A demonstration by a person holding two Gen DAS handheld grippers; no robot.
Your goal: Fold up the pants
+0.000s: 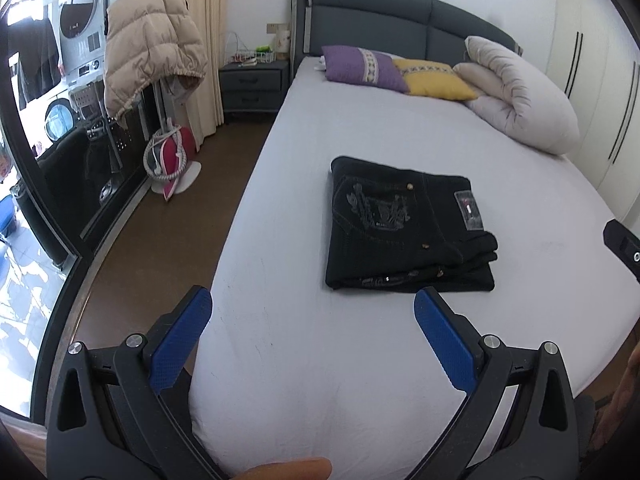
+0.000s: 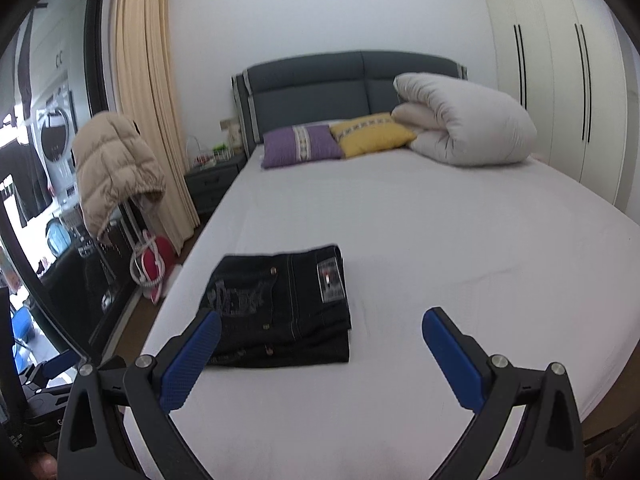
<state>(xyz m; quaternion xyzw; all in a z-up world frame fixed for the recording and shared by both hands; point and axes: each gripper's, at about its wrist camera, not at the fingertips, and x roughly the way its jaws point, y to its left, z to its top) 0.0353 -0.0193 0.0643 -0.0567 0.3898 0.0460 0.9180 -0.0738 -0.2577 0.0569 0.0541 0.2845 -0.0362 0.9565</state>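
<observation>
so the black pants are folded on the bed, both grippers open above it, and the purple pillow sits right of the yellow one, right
Not quite: in both wrist views the purple pillow lies left of the yellow pillow. The pants are folded on the bed, and the left gripper and right gripper are open.

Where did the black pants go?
The black pants lie folded on the bed, just ahead of both open grippers, with the pillows far behind.

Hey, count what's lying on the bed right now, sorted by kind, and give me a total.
Folded black pants: 1
Pillows, one purple and one yellow: 2
Rolled white duvet: 1
Total: 4
</observation>
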